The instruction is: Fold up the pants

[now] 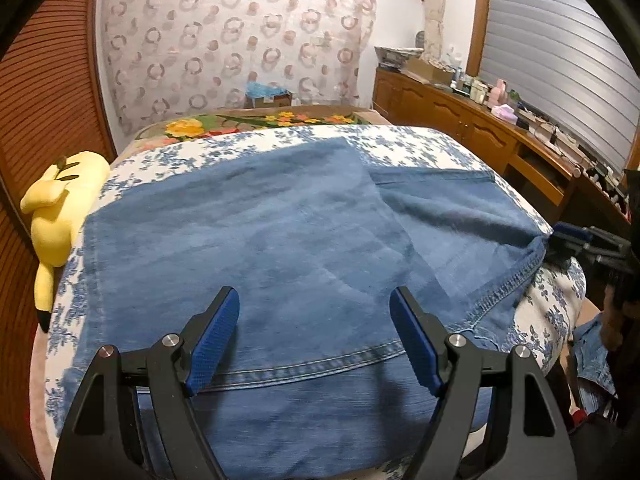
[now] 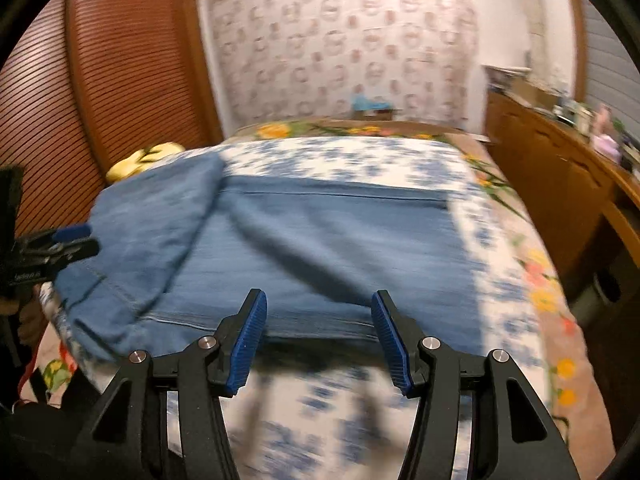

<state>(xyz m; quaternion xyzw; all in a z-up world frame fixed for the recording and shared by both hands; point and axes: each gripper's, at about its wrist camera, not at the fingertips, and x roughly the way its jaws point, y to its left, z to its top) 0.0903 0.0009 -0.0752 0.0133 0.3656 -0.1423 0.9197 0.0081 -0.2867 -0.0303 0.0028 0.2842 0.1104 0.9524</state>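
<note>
Spread left gripper (image 1: 314,338) hangs over jeans (image 1: 280,232) on bed (image 1: 400,142).

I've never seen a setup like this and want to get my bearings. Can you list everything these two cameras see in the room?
pants: one, blue denim, spread on the bed
bedspread: one, white with blue flowers, under the pants
plush toy: one, yellow, at the bed's left edge
cabinet: one, brown wood, cluttered top, along the right wall
curtain: one, ring pattern, back wall
left gripper: black with blue pads, open over the pants
right gripper: same colours, open, empty
</note>
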